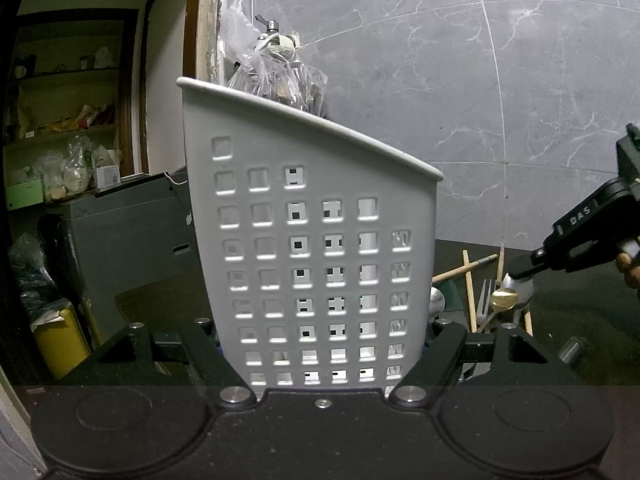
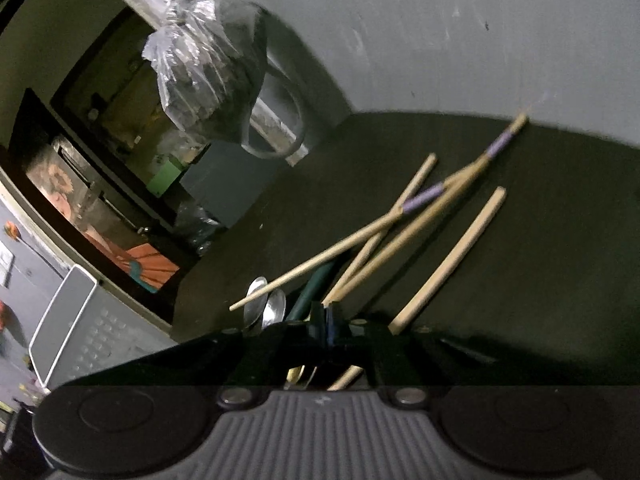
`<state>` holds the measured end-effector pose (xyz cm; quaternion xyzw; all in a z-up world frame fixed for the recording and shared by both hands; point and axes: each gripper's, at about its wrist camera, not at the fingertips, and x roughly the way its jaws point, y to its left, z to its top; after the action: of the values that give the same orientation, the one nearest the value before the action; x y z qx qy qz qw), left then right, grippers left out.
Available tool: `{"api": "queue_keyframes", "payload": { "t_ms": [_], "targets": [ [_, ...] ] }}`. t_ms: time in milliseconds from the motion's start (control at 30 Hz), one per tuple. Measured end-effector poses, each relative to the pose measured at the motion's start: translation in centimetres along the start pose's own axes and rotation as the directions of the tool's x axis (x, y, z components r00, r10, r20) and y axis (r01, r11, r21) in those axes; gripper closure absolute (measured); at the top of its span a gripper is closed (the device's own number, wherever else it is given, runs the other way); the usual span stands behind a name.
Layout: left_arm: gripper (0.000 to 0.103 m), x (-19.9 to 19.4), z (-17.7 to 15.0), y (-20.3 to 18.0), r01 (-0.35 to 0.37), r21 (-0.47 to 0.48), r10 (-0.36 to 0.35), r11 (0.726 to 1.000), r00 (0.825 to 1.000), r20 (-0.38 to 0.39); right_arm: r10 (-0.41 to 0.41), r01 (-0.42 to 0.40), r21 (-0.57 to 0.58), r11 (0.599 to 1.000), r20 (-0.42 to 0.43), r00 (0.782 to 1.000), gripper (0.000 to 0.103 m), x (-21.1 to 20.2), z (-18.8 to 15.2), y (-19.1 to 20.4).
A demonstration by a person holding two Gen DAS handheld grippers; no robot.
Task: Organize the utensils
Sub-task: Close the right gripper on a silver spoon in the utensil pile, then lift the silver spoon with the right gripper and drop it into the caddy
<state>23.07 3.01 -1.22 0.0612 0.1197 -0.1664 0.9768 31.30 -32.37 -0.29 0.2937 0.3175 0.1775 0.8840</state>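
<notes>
Left gripper [image 1: 324,344] is hugging the white caddy [image 1: 312,240], jaws clamped on its sides, holding it upright on the dark counter [image 1: 576,304].
Right gripper [image 1: 524,270] is sitting over the pile of chopsticks [image 2: 448,248] and spoons [image 2: 264,308] beside the caddy, jaws pinched together; can't tell on what.

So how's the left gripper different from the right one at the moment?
The left gripper is closed on the white perforated holder, holding it upright; the right gripper is pinched shut, tips down at a silver spoon in the utensil pile. The left jaws stand wide around the holder; the right jaws meet. Both are black.
</notes>
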Motion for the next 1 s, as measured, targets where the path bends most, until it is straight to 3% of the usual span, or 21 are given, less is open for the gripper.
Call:
{"api": "queue_keyframes", "payload": {
  "t_ms": [267, 433, 700, 867, 1000],
  "targets": [
    [0.027, 0.0, 0.0, 0.0, 0.001, 0.000, -0.001, 1.000, 1.000, 0.000, -0.053, 0.063, -0.105, 0.992, 0.098, 0.994, 0.102, -3.2, -0.4, 2.2],
    [0.027, 0.0, 0.0, 0.0, 0.001, 0.000, -0.001, 1.000, 1.000, -0.001, -0.077, 0.122, -0.221, 0.968, 0.202, 0.976, 0.102, -5.5, -0.9, 4.7],
    [0.027, 0.0, 0.0, 0.0, 0.001, 0.000, -0.001, 1.000, 1.000, 0.001, -0.065, 0.213, -0.390, 0.896, 0.359, 0.931, 0.102, -8.4, -1.8, 9.6],
    [0.027, 0.0, 0.0, 0.0, 0.002, 0.000, -0.002, 1.000, 1.000, 0.001, -0.055, 0.261, -0.459, 0.849, 0.415, 0.908, 0.102, -9.3, -2.1, 12.4],
    [0.027, 0.0, 0.0, 0.0, 0.002, -0.001, -0.002, 1.000, 1.000, 0.001, -0.017, 0.292, -0.494, 0.819, 0.488, 0.873, 0.101, -10.4, -1.8, 14.5]
  ]
}}
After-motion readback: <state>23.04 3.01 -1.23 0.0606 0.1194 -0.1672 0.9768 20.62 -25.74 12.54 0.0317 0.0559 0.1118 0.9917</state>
